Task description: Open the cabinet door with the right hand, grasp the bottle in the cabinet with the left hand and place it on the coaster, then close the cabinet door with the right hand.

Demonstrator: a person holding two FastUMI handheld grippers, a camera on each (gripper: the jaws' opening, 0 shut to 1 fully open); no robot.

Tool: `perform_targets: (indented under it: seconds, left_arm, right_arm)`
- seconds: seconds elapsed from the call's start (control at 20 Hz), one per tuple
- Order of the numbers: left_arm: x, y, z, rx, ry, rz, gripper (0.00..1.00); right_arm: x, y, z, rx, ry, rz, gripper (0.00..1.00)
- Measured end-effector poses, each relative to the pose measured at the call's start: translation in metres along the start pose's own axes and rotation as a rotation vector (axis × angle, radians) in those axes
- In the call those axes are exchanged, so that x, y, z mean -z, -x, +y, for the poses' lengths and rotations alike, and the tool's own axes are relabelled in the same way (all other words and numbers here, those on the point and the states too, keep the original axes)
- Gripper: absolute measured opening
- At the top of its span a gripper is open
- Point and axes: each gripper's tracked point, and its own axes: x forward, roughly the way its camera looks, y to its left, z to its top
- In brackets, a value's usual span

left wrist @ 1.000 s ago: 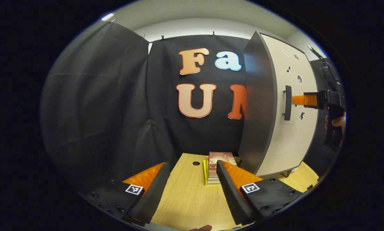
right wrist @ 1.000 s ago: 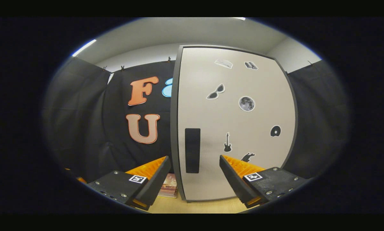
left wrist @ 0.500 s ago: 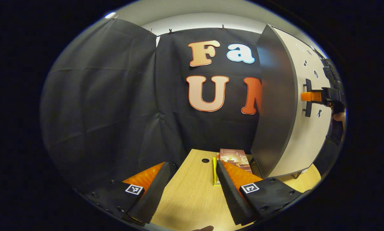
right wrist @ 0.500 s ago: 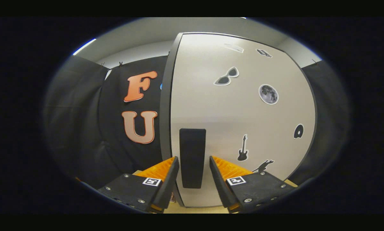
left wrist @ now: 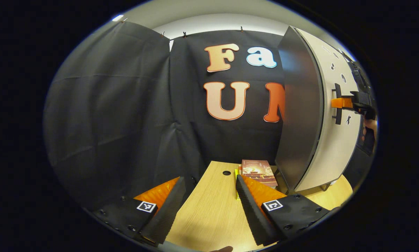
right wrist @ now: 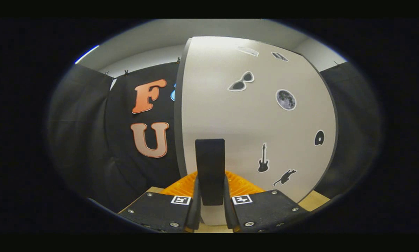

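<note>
Two books [left wrist: 259, 171] lie beside cabinet [left wrist: 297, 115].

The left gripper view sits low over the counter [left wrist: 209, 210], looking forward between its own tool's [left wrist: 209, 206] fingers toward the back cloth wall. It stands well back from the cabinet [left wrist: 300, 115], which rises at its right edge, seen at a slant from the side. The right gripper view looks straight at the cabinet door [right wrist: 258, 122] from very close, its own tool [right wrist: 210, 206] at the bottom around the door handle [right wrist: 210, 168]. Both views share the door, the handle [left wrist: 337, 104] and the cloth wall; the left one also shows the right tool [left wrist: 340, 102] at the handle from farther off.
</note>
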Motion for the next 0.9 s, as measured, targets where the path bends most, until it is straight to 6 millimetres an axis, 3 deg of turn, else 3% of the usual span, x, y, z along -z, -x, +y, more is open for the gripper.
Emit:
perform_targets:
  seconds: [0.15,0.3,0.45,0.5,0.7,0.9]
  left_arm:
    - [0.000,0.013,0.001,0.022,-0.010,-0.005,0.95]
    - [-0.001,0.028,0.005,0.040,-0.016,-0.021,0.95]
    - [0.002,0.043,0.003,0.067,-0.027,-0.023,0.95]
    - [0.003,0.047,0.002,0.076,-0.031,-0.022,0.95]
    - [0.000,0.065,0.006,0.099,-0.038,-0.044,0.95]
    - [0.011,0.072,0.008,0.114,-0.032,-0.031,0.95]
  right_arm:
    - [0.001,0.024,-0.006,0.028,-0.023,0.011,0.24]
    - [0.003,0.068,-0.025,0.053,-0.040,0.015,0.19]
    - [0.006,0.103,-0.041,0.077,-0.042,0.013,0.22]
    - [0.005,0.111,-0.045,0.090,-0.045,0.018,0.24]
    - [0.002,0.138,-0.060,0.135,-0.036,0.019,0.16]
    - [0.002,0.160,-0.075,0.169,-0.032,0.014,0.18]
